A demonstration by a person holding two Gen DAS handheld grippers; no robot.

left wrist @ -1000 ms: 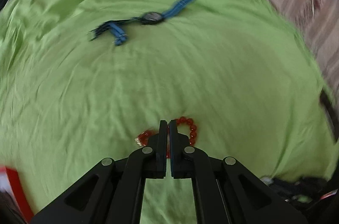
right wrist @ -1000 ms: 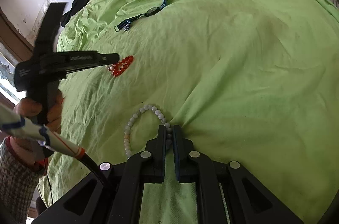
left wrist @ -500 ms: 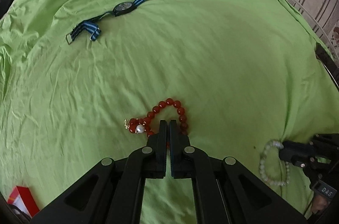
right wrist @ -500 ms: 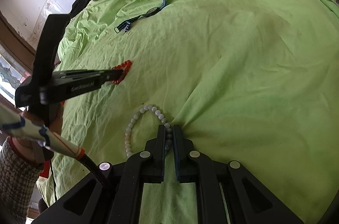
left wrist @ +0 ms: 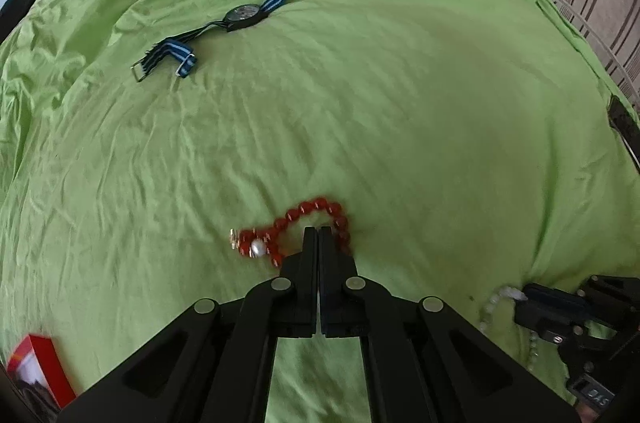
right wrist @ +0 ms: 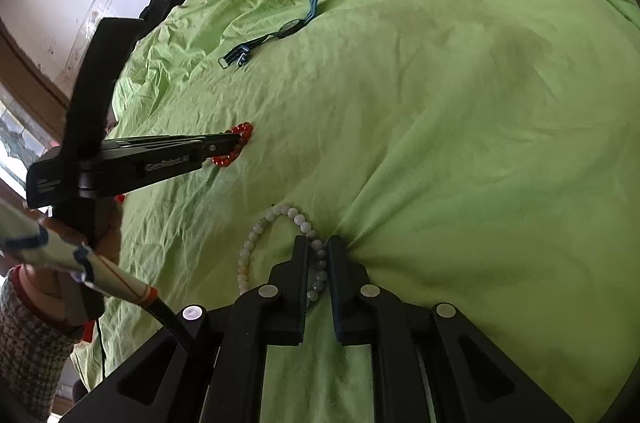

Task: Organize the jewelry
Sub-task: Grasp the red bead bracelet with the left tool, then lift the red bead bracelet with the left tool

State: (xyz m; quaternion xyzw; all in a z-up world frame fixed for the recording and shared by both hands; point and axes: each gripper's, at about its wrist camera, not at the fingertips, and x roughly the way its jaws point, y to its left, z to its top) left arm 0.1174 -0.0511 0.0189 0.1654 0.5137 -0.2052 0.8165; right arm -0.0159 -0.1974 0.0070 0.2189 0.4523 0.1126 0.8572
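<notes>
Early in the job, by the look of it: nothing gathered or put away yet, no box or tray for jewelry in sight. Left tool [left wrist: 318, 235] pressed fully together, tips down at the red bead bracelet [left wrist: 298, 233] on the green bedsheet [left wrist: 400, 103]; probably pinching a strand, though the contact sits hidden under the fingers. Right tool [right wrist: 318, 247] parted slightly, with a run of the pale bead bracelet [right wrist: 276, 239] lying in the gap, beads not plainly squeezed, sheet bunched up at the tips. Farther up the bed, well apart from both bracelets, the blue-striped watch [left wrist: 244, 13], stretched flat and untouched. Red box [left wrist: 38, 367] at the sheet's near edge, purpose unclear. Left to do: lifting both bracelets, fetching the watch, grouping all three.
</notes>
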